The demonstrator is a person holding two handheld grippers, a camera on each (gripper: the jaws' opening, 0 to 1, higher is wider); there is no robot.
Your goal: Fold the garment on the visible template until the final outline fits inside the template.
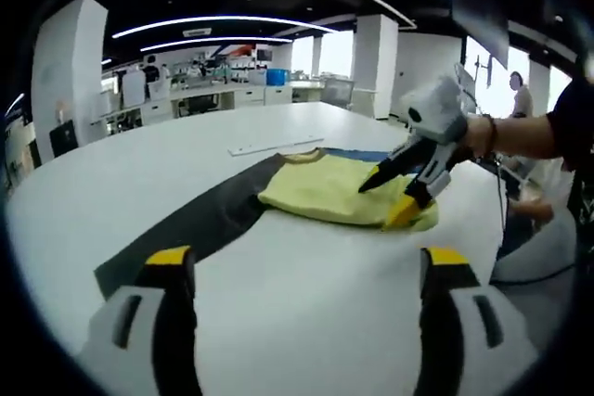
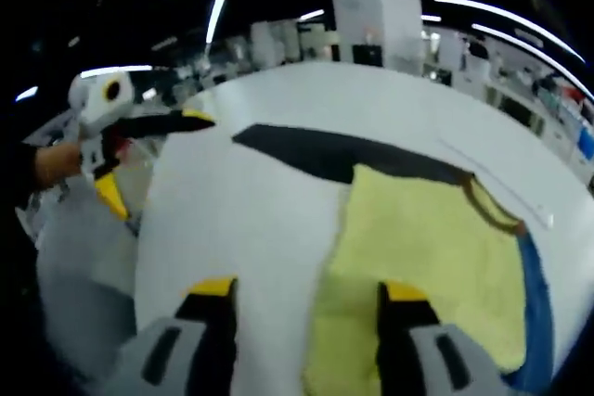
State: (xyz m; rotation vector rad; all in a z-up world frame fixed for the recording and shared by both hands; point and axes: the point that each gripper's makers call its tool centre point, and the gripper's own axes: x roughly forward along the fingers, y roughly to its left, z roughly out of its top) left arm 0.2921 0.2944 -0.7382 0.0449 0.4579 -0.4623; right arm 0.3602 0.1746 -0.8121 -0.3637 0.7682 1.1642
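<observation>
Yellow garment [image 1: 334,190] is lying partly folded on the white desk [image 1: 278,303], resting over a dark template [image 1: 209,220] w/ a blue strip [image 2: 536,294] showing along one edge in the right gripper view. Left tool [image 1: 302,271] is hovering above bare desk, short of the cloth, jaws standing apart, holding nothing. Right tool [image 2: 302,299] is sitting at the garment's near edge, jaws spread, one over cloth and one over desk; in the left gripper view its tips are hanging at the cloth's right side, not clamping anything as far as I can tell. Collar [image 2: 490,206] is facing away toward the far side; a thin white strip [image 1: 276,146] is lying beyond it. Progress est.: garment is looking compacted, maybe one or two folds in, but its outline is running past the dark patch on one side, so fit isn't confirmed. Remaining, prob.: one more fold or a tuck/shift onto the template, then checking edges.
</observation>
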